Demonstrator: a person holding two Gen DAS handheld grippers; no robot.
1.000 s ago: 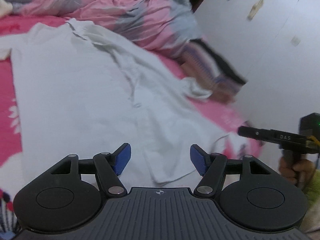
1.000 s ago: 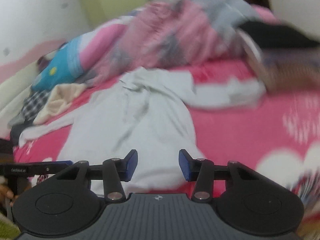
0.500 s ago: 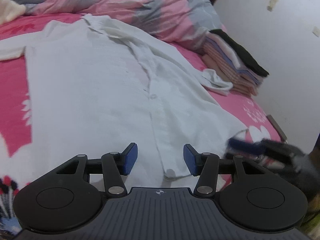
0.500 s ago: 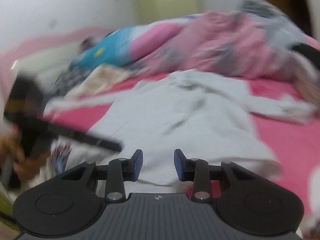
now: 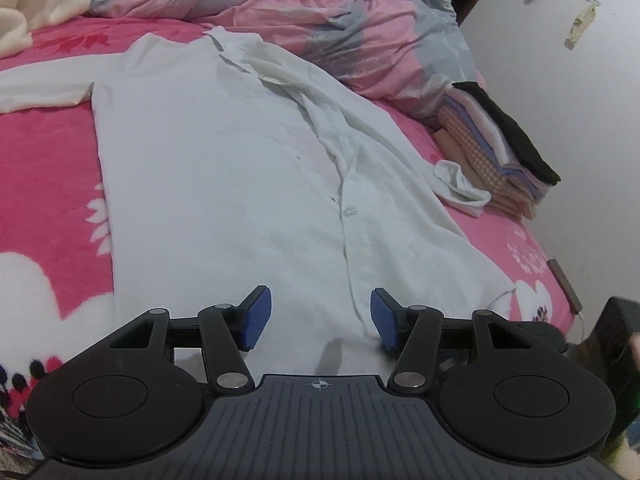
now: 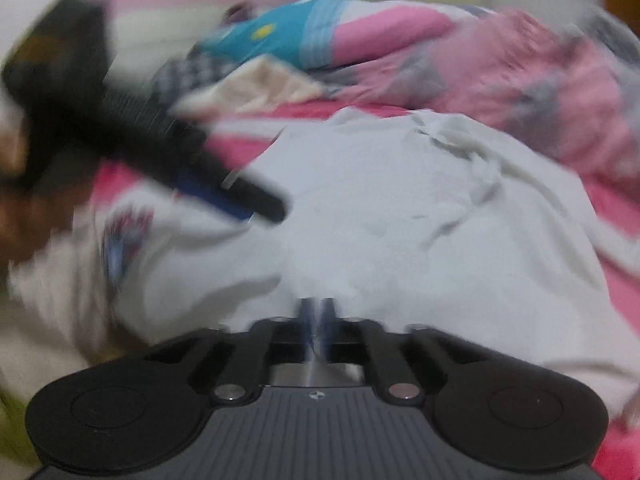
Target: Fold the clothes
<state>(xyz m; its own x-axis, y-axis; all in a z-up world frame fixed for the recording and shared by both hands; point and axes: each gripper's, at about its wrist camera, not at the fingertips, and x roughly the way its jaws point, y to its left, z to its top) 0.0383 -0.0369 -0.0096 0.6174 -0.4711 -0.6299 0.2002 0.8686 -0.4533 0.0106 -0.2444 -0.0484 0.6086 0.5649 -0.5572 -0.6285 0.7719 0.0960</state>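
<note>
White button shirt point(image 5: 224, 184) lies spread flat mid-frame on the pink bed point(image 5: 44, 152); left gripper point(image 5: 320, 318) spread over the hem, right gripper point(image 6: 318, 316) pressed together, seemingly pinching hem cloth though blurred; lift both corners level.

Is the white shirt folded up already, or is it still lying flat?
Lying flat. The white shirt is spread out on the pink bed, one sleeve out to the side, buttons showing. No fold yet.
</note>
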